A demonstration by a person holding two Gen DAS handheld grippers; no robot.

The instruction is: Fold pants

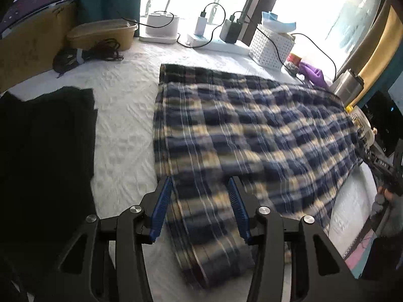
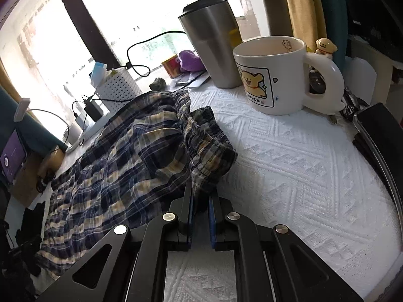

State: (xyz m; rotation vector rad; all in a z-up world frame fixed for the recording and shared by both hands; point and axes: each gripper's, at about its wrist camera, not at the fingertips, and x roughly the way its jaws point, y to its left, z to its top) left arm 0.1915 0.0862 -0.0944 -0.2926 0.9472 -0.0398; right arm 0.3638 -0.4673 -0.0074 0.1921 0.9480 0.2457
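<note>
Spread across a white table (image 2: 289,156) covered in an embossed, quilted-looking cloth, a pair of plaid pants (image 1: 239,125) in navy, cream and tan lies rumpled, its thin woven fabric creased. Its gathered elastic waistband (image 2: 206,141) bunches up near the right gripper (image 2: 200,201), whose blue-padded jaws are nearly closed and pinch a fold of that band. At the other end, the left gripper (image 1: 200,201) stands about half open; a folded strip of the pants runs between its ribbed blue pads (image 1: 161,206), which do not press on the cloth.

Beside the waistband stands a cream ceramic mug (image 2: 274,75) with a cartoon dog print and a thick looped handle; nothing can be seen inside it. Behind it rises a brushed-steel tumbler (image 2: 214,42) with a black lid on top. A white perforated basket (image 1: 272,46) near the window holds blue and white packets, though what they are cannot be told. A tan oval plastic tub (image 1: 103,34) sits at the far left with a coil of dark cord (image 1: 88,55) in front of it. A flat piece of black cloth (image 1: 47,151) lies to the left of the pants, apart from them.
</note>
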